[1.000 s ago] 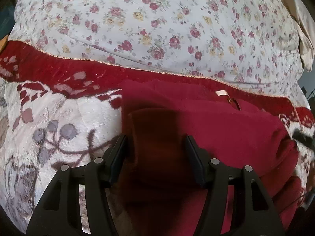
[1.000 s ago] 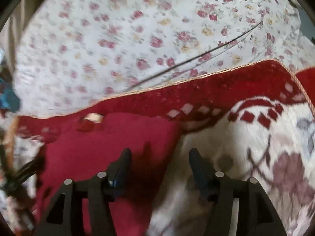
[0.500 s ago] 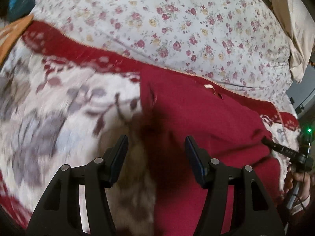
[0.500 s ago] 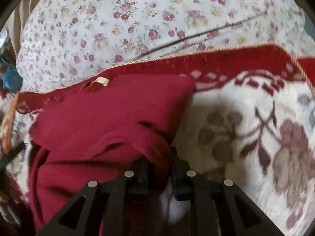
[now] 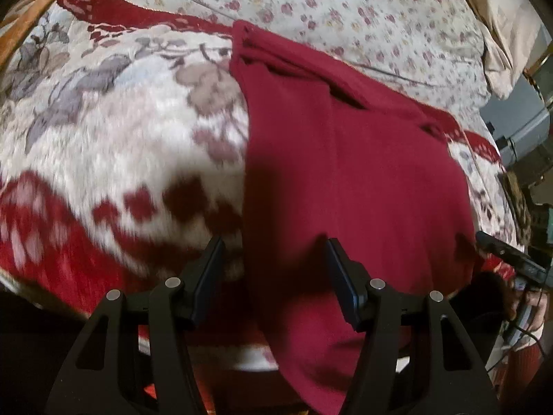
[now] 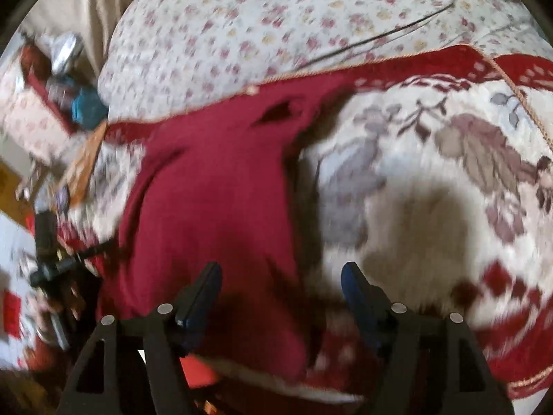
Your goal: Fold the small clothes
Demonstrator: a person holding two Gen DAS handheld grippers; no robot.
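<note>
**A:** So, which step are we at with the red garment (image 5: 356, 159)?

**B:** A fold along its length looks done, I'd judge. It lies as a long band on the plush flowered blanket (image 5: 114, 138), running from the far end by the small-flowered sheet (image 5: 345, 10) to the near edge of the bed, where its near end hangs over.

**A:** And the left gripper (image 5: 273, 269)?

**B:** Its jaws stand fairly wide. The garment's left edge passes between them, but the pads do not press on the cloth, so nothing is held.

**A:** The right gripper (image 6: 280, 287)?

**B:** Its jaws are opening. The garment's right edge lies between them in the right wrist view, and the right-hand pad sits clear over the blanket. The picture is blurred, yet I see no pinch.

**A:** Then both have let go?

**B:** That is how I read it: the cloth rests on its own, and both tools hover above its near end.

**A:** What does the next move call for?

**B:** Likely a crosswise fold. Each gripper would need to take a near corner, one on each edge, close firmly on all the layers, and carry the near end up and over toward the far end by the collar opening (image 6: 274, 112).

**A:** Any risk?

**B:** The hanging end could drag the band off the bed, and the soft layers may slip apart if only the top one is caught.
</note>
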